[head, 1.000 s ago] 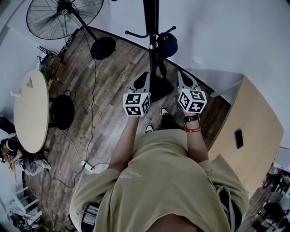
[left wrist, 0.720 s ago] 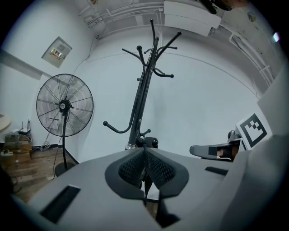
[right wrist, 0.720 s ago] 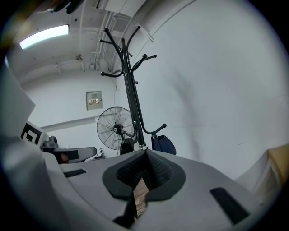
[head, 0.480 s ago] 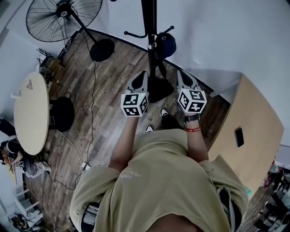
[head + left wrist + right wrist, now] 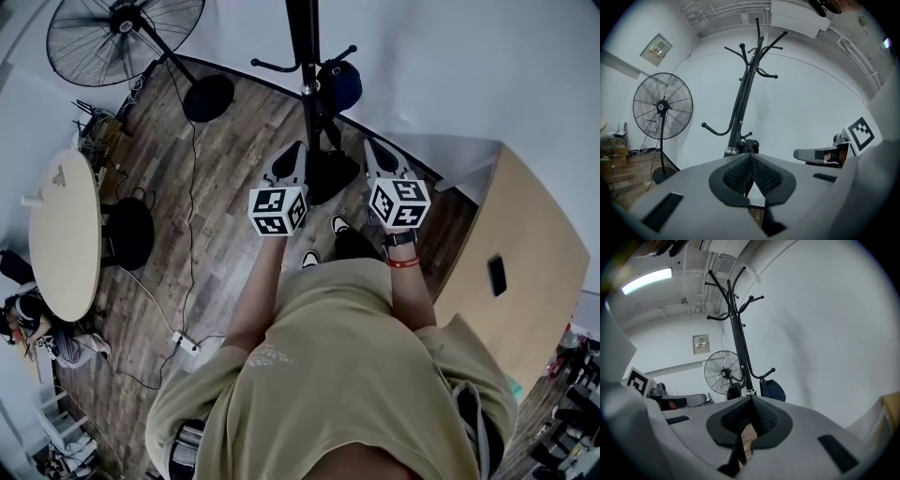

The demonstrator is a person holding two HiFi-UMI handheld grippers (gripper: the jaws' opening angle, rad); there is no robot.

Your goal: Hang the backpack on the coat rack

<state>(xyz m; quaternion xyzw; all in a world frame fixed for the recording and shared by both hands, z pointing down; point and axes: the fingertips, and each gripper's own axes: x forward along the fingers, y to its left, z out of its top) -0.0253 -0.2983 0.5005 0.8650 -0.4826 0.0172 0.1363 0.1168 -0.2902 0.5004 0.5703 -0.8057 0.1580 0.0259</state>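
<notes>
Backpack point(image 5: 339, 84) on coat rack point(image 5: 304, 56); L gripper point(image 5: 750, 155), R gripper point(image 5: 751, 400) closed

The backpack point(image 5: 339, 84) hangs on the rack point(image 5: 304, 47), at its right side. The fan point(image 5: 125, 36) stands left of the rack. Table point(image 5: 64, 234) far left; cabinet point(image 5: 511, 253) far right.

1. A black metal pedestal fan point(image 5: 122, 33) stands on the brown plank floor point(image 5: 234, 159).
2. A pale oval wooden table point(image 5: 61, 234) sits beside a round black stool point(image 5: 129, 232).
3. A thin black cable point(image 5: 191, 197) runs across the floor towards a white power strip point(image 5: 183, 343).
4. A light wooden cabinet point(image 5: 525, 216) stands at the right.
</notes>
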